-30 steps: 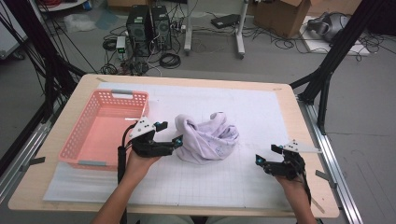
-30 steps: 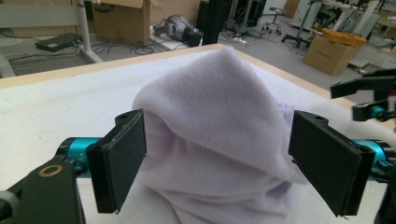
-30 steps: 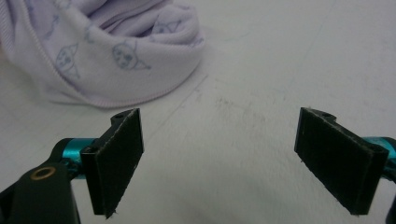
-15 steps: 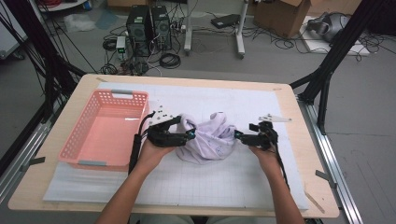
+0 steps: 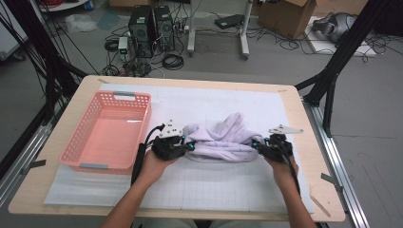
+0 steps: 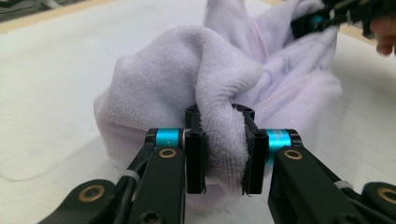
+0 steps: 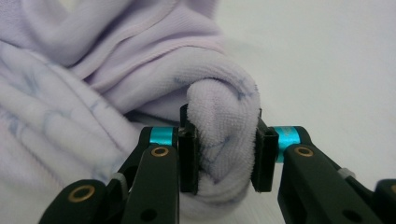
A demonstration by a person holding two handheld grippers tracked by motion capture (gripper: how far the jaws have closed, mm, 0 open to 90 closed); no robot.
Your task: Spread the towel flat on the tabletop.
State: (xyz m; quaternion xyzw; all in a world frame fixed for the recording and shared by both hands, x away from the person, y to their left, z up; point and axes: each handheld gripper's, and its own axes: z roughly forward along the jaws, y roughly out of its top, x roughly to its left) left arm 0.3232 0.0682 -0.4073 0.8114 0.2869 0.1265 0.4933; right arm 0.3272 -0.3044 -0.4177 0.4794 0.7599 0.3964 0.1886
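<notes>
Both grippers are latched onto the towel (image 5: 223,140) here. It's a pale lilac, crumpled heap sitting mid-bench on the white grid mat (image 5: 214,185), just right of the pink basket (image 5: 107,133).

The left gripper (image 5: 186,146) has just been closing, and its jaws are now pinching a thick fold at the towel's left end. In the left gripper view the terry is squeezed tight between the black pads (image 6: 195,154).

Same deal on the other side: the right gripper (image 5: 259,146) has just been closing too, and its jaws clamp a rolled bunch at the right end. The towel is stretched a bit between them, still resting on the mat.
</notes>
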